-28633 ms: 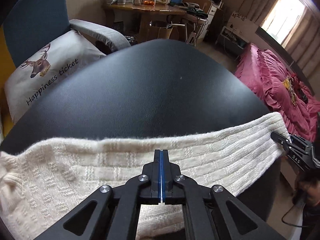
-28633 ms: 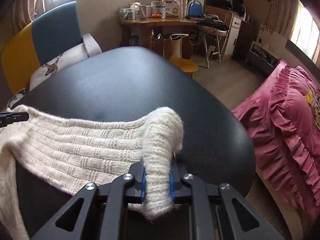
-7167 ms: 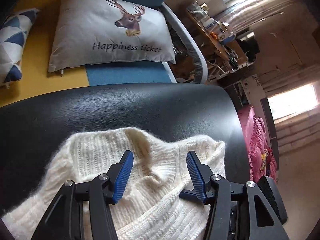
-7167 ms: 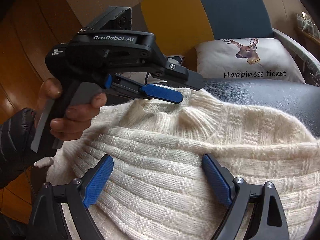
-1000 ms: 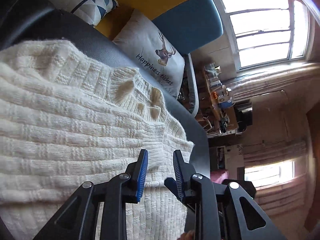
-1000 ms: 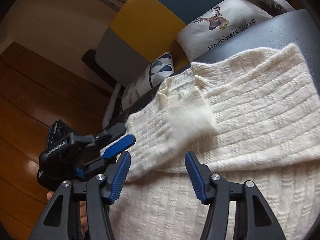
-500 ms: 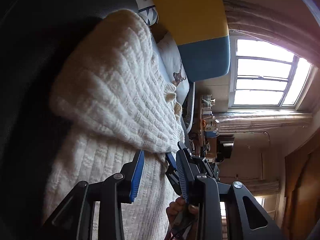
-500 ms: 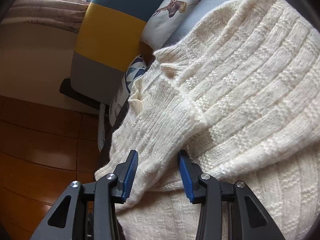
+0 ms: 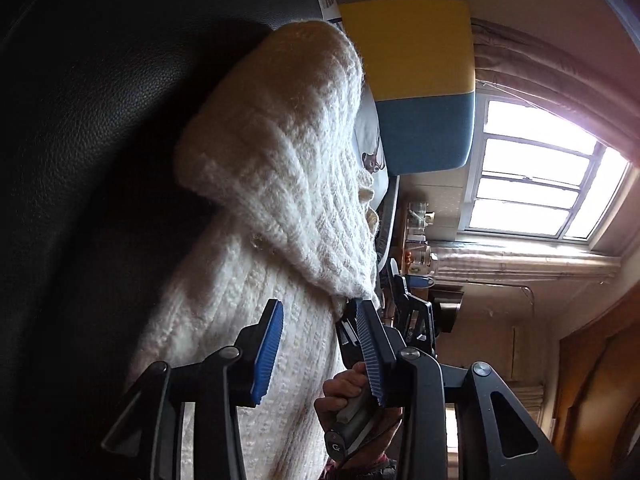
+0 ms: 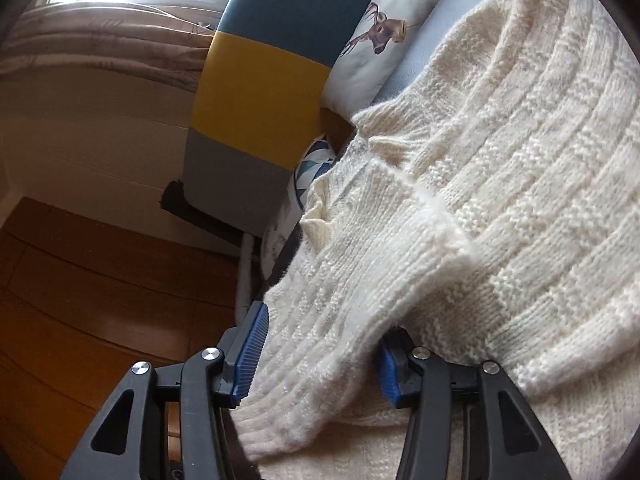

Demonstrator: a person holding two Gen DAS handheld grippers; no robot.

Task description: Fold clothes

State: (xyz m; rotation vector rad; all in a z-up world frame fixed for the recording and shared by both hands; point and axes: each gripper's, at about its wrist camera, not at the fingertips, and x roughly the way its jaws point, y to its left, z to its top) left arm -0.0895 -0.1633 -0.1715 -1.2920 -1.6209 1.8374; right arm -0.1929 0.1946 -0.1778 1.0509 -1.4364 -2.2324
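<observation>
The cream sweater (image 10: 500, 168) is chunky, fuzzy ribbed knit; the black tabletop (image 9: 100, 120) is grained, faintly glossy leatherette.

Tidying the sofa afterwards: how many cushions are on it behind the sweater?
2: a white deer-print cushion against the blue backrest, and a blue triangle-patterned cushion beside it, mostly hidden by the cream knitted sweater. More may be hidden.

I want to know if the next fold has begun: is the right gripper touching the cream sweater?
Touching. The right wrist view shows the sweater sleeve lying between the open fingers of the right gripper, pressed against the right pad.
</observation>
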